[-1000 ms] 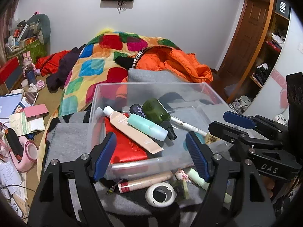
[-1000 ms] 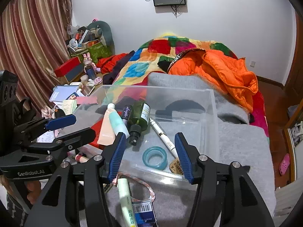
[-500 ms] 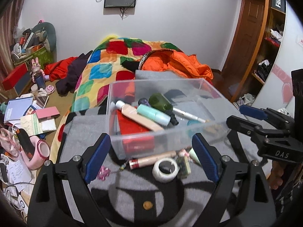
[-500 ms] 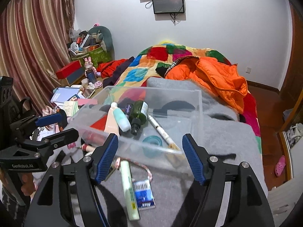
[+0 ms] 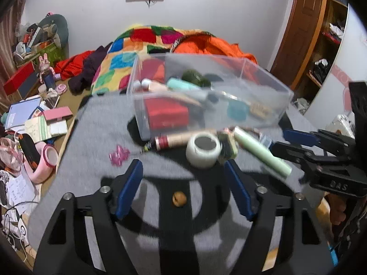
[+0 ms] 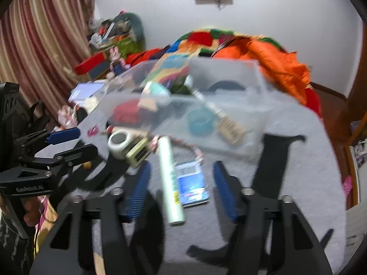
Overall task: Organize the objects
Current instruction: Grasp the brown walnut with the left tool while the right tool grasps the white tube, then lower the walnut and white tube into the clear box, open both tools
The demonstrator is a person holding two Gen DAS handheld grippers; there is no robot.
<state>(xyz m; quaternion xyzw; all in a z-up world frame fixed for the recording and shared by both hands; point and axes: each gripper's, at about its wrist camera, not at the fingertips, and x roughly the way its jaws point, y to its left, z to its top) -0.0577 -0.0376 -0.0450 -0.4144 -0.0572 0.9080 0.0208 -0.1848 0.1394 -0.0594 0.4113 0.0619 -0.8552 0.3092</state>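
We see the left gripper (image 5: 183, 183) and right gripper (image 6: 181, 188), each with fingers apart and holding nothing. The clear bin (image 5: 252, 80) of toiletries sits on the grey blanket (image 5: 91, 149); a tape roll (image 5: 203, 147), pale-green tube (image 6: 170, 183) and blue packet (image 6: 192, 181) lie just before it.

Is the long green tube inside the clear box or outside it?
Outside. The green tube lies flat on the grey blanket in front of the clear box, beside a blue packet.

Both wrist views face forward, near, sharing clear bin (image 5: 206, 91) (image 6: 206, 105).
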